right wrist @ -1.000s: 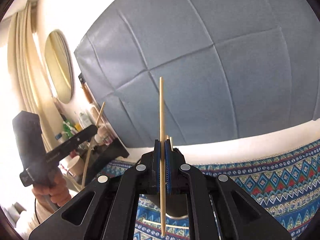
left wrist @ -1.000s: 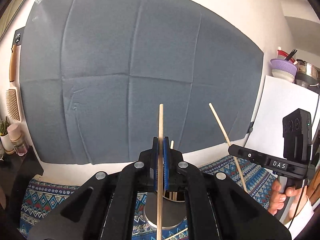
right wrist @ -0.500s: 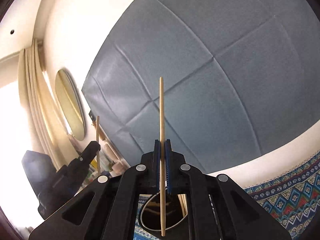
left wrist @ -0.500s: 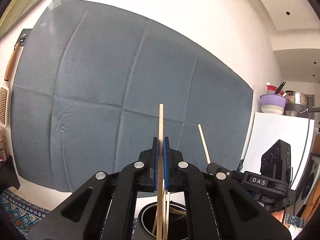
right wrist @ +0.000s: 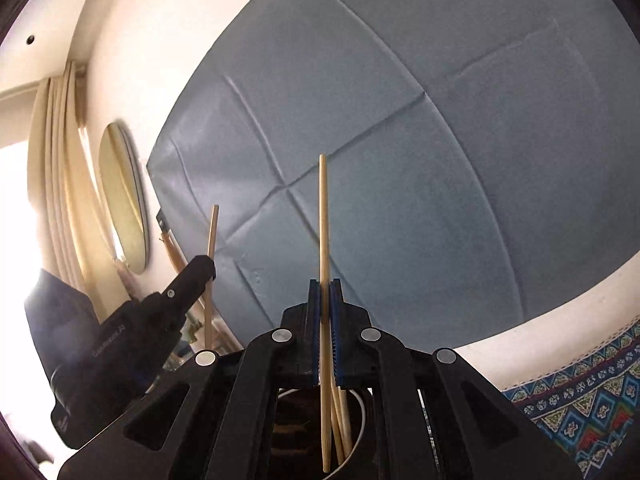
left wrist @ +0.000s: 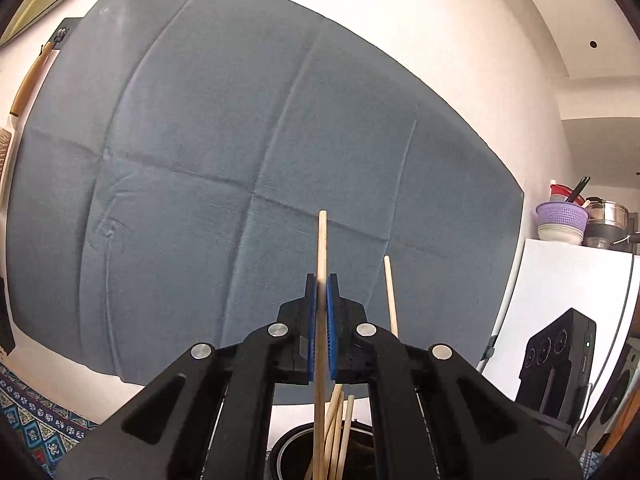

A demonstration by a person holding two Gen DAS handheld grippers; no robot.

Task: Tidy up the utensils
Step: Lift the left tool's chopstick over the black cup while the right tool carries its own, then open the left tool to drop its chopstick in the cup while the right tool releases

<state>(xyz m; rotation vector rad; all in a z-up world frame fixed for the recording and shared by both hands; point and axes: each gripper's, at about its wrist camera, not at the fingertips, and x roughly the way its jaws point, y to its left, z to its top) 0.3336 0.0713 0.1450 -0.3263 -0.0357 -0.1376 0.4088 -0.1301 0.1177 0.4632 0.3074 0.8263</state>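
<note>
My left gripper (left wrist: 322, 320) clamps one chopstick (left wrist: 322, 248) upright, my right gripper (right wrist: 324, 320) clamps another (right wrist: 323, 216); both lower ends hang over the dark holder (right wrist: 356, 440) already holding sticks. Next, I judge, lower and release each inside its rim.

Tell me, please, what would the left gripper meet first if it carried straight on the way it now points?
Probably the grey-blue cloth hanging on the wall. The left gripper, shut on an upright chopstick, points level at it; nothing else shows in that line, though depth is hard to judge.
</note>
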